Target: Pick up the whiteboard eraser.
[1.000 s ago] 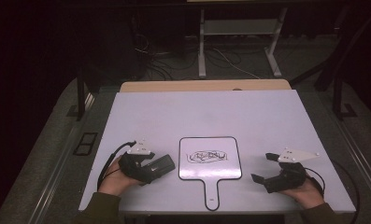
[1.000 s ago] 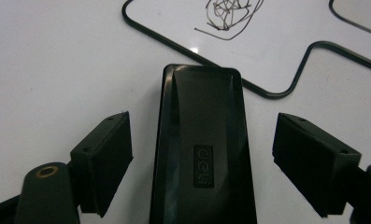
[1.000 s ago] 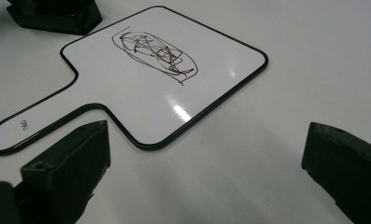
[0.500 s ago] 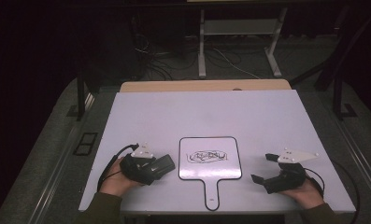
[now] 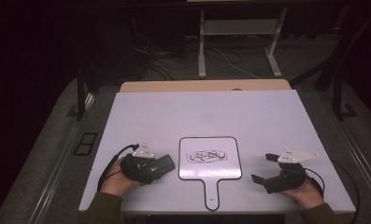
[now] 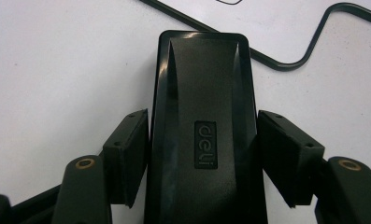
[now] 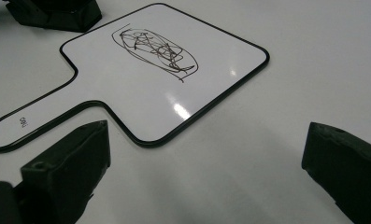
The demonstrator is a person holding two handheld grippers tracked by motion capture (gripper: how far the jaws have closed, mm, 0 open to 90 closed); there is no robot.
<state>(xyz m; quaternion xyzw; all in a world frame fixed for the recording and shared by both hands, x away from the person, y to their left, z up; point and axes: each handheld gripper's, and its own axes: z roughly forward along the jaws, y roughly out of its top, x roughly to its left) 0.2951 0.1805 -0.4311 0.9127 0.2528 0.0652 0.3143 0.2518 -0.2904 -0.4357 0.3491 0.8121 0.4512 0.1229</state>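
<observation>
A black whiteboard eraser lies on the white table, just left of a small handled whiteboard with a black scribble on it. My left gripper is shut on the eraser. Its jaws have just been closing, and both pads now press the eraser's long sides. Right of the whiteboard, my right gripper rests low over the table and is open. Nothing is between its jaws in the right gripper view.
A wooden board lies along the table's far edge. Behind it are metal desk legs and loose cables on the dark floor. The table's far half is bare white surface. A cable trails from each gripper.
The left gripper's jaws have narrowed onto the eraser. Both hands and the whiteboard stay where they were.
</observation>
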